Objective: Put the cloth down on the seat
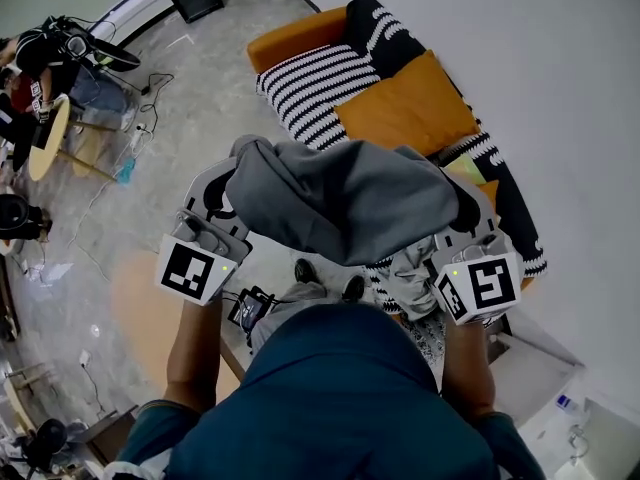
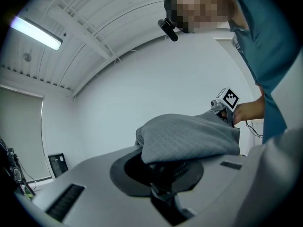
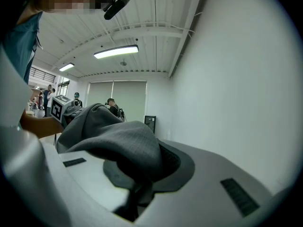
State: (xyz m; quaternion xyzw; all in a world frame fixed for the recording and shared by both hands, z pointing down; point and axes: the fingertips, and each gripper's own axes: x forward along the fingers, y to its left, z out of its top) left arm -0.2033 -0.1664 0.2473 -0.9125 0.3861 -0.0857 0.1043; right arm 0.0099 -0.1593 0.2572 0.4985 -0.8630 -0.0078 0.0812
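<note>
Two grippers [image 1: 232, 196] [image 1: 462, 216] pinch one rumpled, waffle-knit grey cloth [image 1: 345, 203]

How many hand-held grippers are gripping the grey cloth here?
2: the left hand-held gripper clamps the left end of the grey cloth, the right hand-held gripper its right end. None seems hidden.

Ahead of the jaws an orange sofa [image 1: 300, 36] stands against a white wall [image 1: 520, 28]; grey floor [image 1: 200, 118] lies to their left; a tube light [image 3: 116, 52] glows overhead.

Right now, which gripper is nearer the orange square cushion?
Right. The right gripper is straight before the orange square cushion; the left gripper is off to its left.
</note>
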